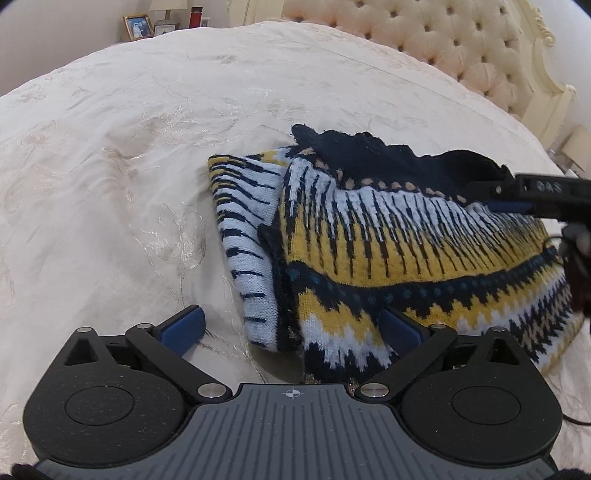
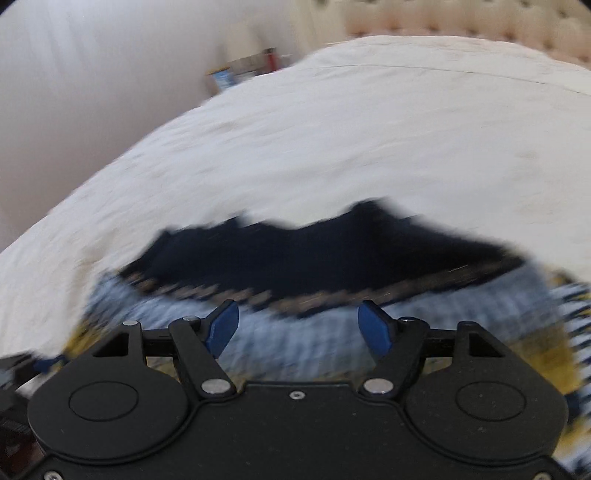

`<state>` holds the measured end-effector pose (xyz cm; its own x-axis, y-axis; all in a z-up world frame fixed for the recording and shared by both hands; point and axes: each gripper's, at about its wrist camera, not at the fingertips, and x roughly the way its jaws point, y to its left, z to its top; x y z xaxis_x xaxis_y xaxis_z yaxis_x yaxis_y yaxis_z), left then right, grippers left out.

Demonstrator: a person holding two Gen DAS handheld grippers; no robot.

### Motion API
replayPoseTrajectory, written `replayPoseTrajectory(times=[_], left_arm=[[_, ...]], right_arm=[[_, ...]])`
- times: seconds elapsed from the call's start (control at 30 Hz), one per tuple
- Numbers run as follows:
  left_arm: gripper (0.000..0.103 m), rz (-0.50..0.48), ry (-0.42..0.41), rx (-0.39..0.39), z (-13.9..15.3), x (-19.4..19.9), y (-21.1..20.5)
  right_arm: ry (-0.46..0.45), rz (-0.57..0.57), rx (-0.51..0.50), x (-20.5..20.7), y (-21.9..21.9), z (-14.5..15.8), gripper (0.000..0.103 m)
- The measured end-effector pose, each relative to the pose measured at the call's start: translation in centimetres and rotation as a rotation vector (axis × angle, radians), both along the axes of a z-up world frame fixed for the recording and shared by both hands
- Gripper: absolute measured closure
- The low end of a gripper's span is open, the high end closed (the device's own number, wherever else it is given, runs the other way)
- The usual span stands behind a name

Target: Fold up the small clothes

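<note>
Here both hand-held grippers, left (image 1: 291, 325) and right (image 2: 297, 325), gape over the sweater (image 1: 388, 236); lettering perhaps "DAS"

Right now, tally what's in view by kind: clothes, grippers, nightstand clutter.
Patterned knit sweater on the bed: 1
Grippers, left gripper and right gripper, both open: 2
Picture frame: 1
Red bottle: 1
Lamp: 1
Total: 6

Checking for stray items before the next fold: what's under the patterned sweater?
The sweater lies on the cream bedspread, which shows all around it. A striped sleeve sticks out from beneath its left edge. Whatever else is under the knit is covered.
</note>
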<state>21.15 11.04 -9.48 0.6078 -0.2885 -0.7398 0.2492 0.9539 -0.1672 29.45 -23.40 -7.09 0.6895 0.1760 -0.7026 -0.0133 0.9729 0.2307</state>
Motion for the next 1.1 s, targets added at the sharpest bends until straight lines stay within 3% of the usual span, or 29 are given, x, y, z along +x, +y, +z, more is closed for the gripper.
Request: replayPoseTrajectory(times=[0.13, 0.23, 0.33, 0.43, 0.57, 0.63, 0.73, 1.1], left_arm=[[0.000, 0.002, -0.012, -0.009, -0.1, -0.1, 0.1], [0.000, 0.008, -0.018, -0.017, -0.2, -0.3, 0.3], [0.000, 0.017, -0.018, -0.021, -0.2, -0.3, 0.3], [0.000, 0.022, -0.017, -0.018, -0.1, -0.2, 0.2], [0.000, 0.018, -0.019, -0.017, -0.1, -0.3, 0.3], [0.000, 0.017, -0.021, -0.016, -0.1, -0.3, 0.3], [0.000, 0.014, -0.024, -0.015, -0.1, -0.3, 0.3], [0.000, 0.015, -0.023, -0.012, -0.2, -0.2, 0.2]], right_arm=[[0.021, -0.146, -0.034, 2.5, -3.9, -0.5, 0.028], [-0.009, -0.222, -0.021, 2.2, -5.1, 0.1, 0.028], [-0.074, -0.172, -0.006, 0.0, -3.9, 1.3, 0.028], [-0.098, -0.074, -0.063, -2.7, -1.3, 1.7, 0.024], [-0.093, 0.023, -0.185, -5.0, 2.8, 0.2, 0.021], [-0.058, 0.052, -0.290, -5.8, 4.7, -1.2, 0.015], [-0.111, 0.079, -0.428, -8.0, 6.1, -2.7, 0.013], [-0.105, 0.075, -0.377, -11.8, 4.7, -2.2, 0.001]])
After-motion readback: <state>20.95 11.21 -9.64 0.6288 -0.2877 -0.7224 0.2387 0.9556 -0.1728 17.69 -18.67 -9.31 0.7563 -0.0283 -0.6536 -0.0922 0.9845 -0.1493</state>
